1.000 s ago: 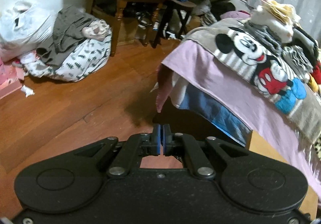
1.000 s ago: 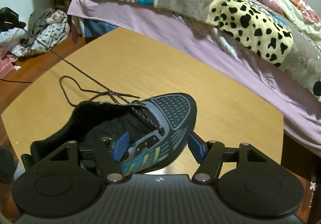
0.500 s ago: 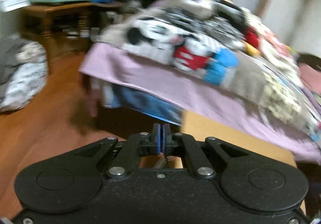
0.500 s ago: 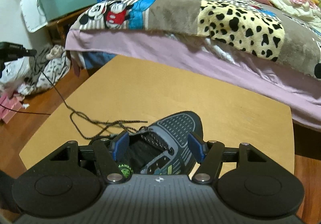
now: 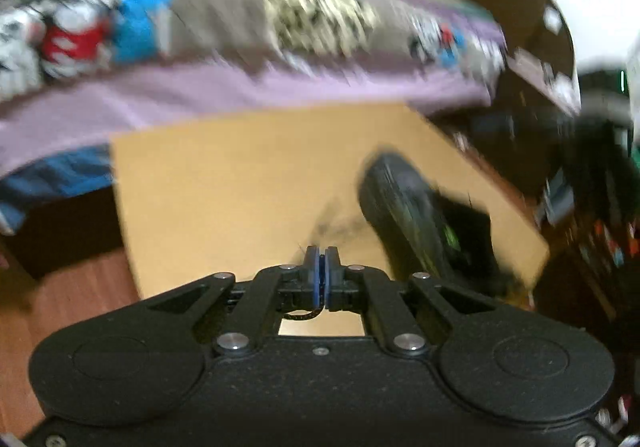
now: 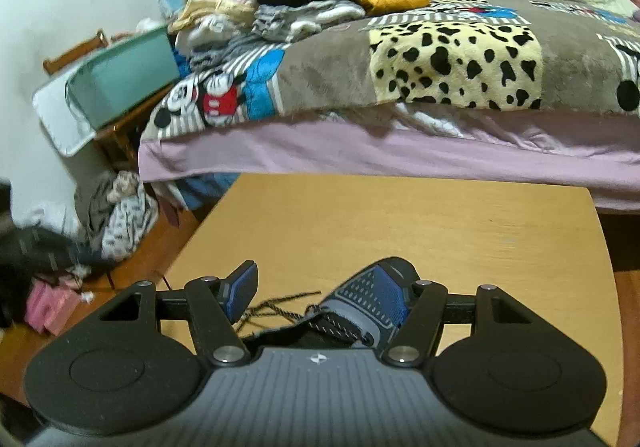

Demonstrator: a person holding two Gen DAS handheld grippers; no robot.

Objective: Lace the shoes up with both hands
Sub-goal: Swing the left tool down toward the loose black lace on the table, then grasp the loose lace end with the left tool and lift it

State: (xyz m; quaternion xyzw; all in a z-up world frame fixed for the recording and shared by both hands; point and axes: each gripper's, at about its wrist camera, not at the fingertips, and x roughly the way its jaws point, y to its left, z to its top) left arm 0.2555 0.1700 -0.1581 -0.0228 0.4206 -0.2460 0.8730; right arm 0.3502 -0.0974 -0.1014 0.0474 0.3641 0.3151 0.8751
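A dark blue and black sneaker [image 6: 366, 297] with green marks lies on the tan table [image 6: 400, 223], its toe toward the bed. My right gripper [image 6: 332, 283] stands open over it, the toe close to the right finger and the blue left pad [image 6: 244, 285] free. Loose black shoelace [image 6: 280, 305] trails from the shoe to the left. In the blurred left wrist view my left gripper [image 5: 321, 251] is shut, with a short end of shoelace [image 5: 304, 315] curling out below its pads. There the sneaker [image 5: 412, 215] lies ahead and to the right.
A bed [image 6: 400, 151] with a lilac sheet, cartoon blanket and piled clothes runs along the table's far edge. On the wooden floor [image 6: 132, 275] to the left lie a heap of clothes [image 6: 120, 215] and pink items [image 6: 48, 305]. A teal box [image 6: 120, 87] sits on a wooden stand.
The left view has swung from the floor and bed corner round to the table and shoe, its jaws staying shut. In the right view the shoe has sunk lower, with more bed above.
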